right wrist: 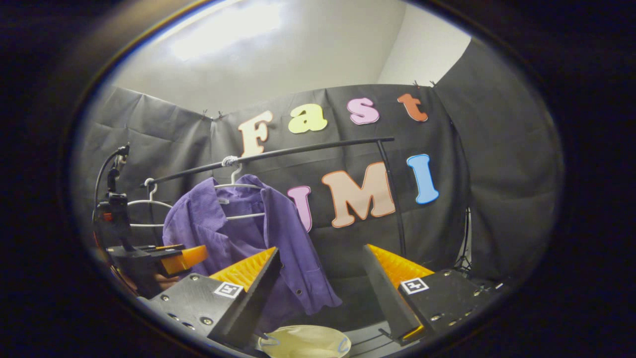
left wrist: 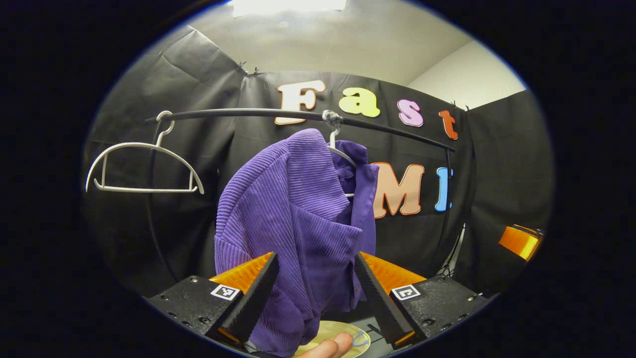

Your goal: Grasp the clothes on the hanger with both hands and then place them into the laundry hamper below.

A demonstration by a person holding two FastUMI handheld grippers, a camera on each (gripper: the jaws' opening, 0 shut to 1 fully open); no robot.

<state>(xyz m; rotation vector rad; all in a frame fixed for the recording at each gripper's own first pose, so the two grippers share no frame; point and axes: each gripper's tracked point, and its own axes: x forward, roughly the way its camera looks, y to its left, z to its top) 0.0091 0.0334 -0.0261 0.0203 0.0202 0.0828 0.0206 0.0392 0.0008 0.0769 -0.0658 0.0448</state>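
Note:
A purple ribbed shirt (left wrist: 293, 209) hangs on a white hanger (left wrist: 343, 151) from the black rail (left wrist: 238, 113). My left gripper (left wrist: 315, 258) is open, and the shirt's lower part hangs in the gap between its spread fingers; I cannot tell whether they touch the cloth. In the right gripper view the shirt (right wrist: 238, 223) hangs left of centre. My right gripper (right wrist: 322, 250) is open and empty, off to the shirt's right. The left gripper (right wrist: 169, 256) shows beside the shirt's left edge. The pale yellow hamper (right wrist: 303, 343) sits below.
An empty white hanger (left wrist: 144, 166) hangs at the rail's left end. The rail's right upright (right wrist: 392, 199) stands behind my right gripper. A fingertip (left wrist: 325, 346) lies over the hamper rim (left wrist: 348, 328). The right gripper (left wrist: 519, 241) shows at the far right.

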